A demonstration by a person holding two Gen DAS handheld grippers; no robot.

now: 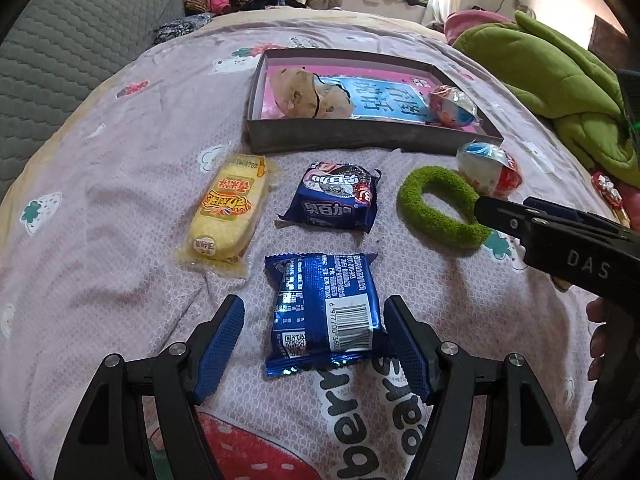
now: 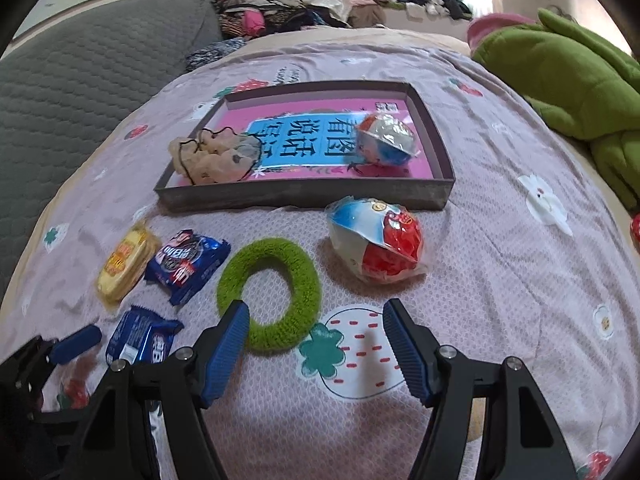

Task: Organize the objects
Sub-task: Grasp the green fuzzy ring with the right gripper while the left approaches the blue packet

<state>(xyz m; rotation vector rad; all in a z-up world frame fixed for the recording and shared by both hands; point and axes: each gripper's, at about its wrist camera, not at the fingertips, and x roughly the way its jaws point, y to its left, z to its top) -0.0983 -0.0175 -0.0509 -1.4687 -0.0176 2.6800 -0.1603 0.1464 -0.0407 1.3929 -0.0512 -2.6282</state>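
My left gripper (image 1: 315,302) is open and straddles a blue biscuit packet (image 1: 320,312) lying barcode up; its right pad is at the packet's edge and its left pad stands clear. My right gripper (image 2: 317,305) is open, low over the bedspread, with its left finger over the near edge of a fuzzy green ring (image 2: 280,248). A wrapped red, white and blue egg toy (image 2: 376,244) lies just beyond. A yellow snack pack (image 1: 228,212) and a second blue packet (image 1: 336,200) lie apart. The dark tray (image 2: 304,196) holds another egg toy (image 2: 386,140) and a beige fabric piece (image 2: 216,156).
A green plush blanket (image 2: 560,80) is bunched at the right. A grey quilted cushion (image 1: 60,60) rises on the left. Clothes are piled at the back. A small red wrapped item (image 1: 608,196) lies at the right edge. A hand shows behind my right gripper's body.
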